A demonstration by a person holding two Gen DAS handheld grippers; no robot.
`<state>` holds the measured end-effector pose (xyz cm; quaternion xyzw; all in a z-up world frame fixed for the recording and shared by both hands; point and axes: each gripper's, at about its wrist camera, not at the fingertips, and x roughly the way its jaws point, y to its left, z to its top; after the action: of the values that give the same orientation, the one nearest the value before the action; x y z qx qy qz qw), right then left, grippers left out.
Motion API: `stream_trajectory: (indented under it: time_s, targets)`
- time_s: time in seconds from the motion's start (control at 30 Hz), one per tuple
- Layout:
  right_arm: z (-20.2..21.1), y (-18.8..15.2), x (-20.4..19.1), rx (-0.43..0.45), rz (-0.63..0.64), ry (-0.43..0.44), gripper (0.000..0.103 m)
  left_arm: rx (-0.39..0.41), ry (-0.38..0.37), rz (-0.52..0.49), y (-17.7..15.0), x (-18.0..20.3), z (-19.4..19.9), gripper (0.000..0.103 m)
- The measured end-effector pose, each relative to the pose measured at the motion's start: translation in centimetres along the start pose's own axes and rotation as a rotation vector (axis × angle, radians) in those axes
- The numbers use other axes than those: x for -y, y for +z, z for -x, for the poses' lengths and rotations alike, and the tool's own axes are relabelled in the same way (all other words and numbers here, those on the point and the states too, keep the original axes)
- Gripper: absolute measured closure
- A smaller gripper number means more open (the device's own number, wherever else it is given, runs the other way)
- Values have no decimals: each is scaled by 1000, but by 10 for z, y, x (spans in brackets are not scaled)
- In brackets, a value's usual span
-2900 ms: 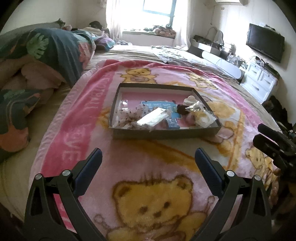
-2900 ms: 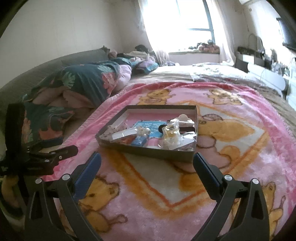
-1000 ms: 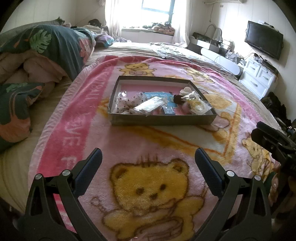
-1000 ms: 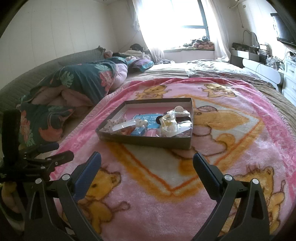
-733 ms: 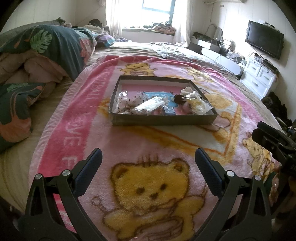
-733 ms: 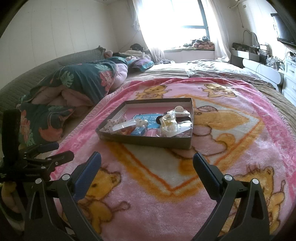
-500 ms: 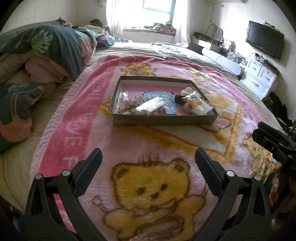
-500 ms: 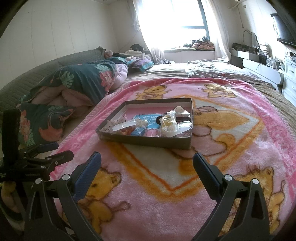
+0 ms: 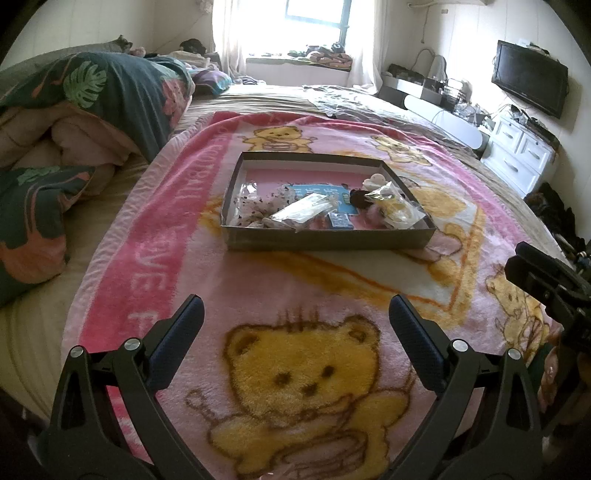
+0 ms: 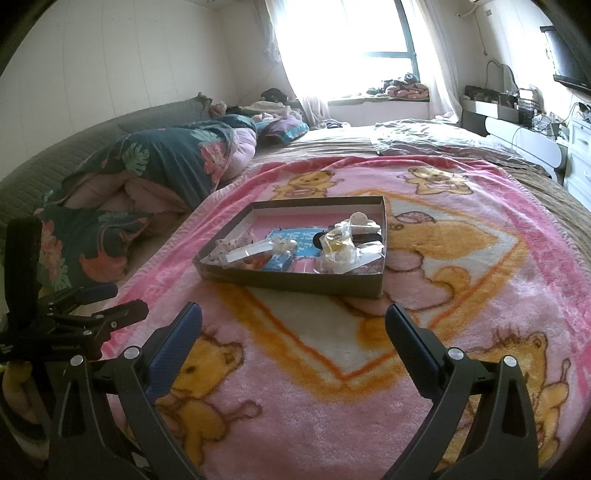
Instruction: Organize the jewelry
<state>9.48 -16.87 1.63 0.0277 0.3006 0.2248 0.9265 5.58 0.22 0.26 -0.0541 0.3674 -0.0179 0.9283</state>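
A shallow grey box (image 9: 325,239) (image 10: 295,283) with a pink floor lies on a pink bear blanket (image 9: 295,295) spread over the bed. Inside it are small jewelry packets: a clear bag (image 9: 301,210) (image 10: 255,252), a blue card (image 9: 320,192) (image 10: 295,236), a yellowish bagged piece (image 9: 397,214) (image 10: 338,247) and a dark item (image 9: 357,197). My left gripper (image 9: 295,321) is open above the blanket, well short of the box. My right gripper (image 10: 293,321) is also open and empty, a similar way back. Each gripper shows at the edge of the other's view.
A rumpled dark floral duvet (image 9: 99,99) (image 10: 166,166) is piled to the left. A white dresser (image 9: 521,155) and a wall television (image 9: 530,77) stand to the right. A bright window (image 10: 343,33) is behind the bed.
Both grippers pulled back from the box over the earliest frames, so it looks smaller and farther. In the last second hardly anything has shifted.
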Motion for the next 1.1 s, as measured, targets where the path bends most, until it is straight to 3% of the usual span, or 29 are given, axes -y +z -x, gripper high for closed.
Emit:
stream_trajectory:
  time_s: [1.1]
  targets:
    - [-4, 1, 11, -2, -35, -32, 4, -13, 27, 58, 0, -9, -8, 9]
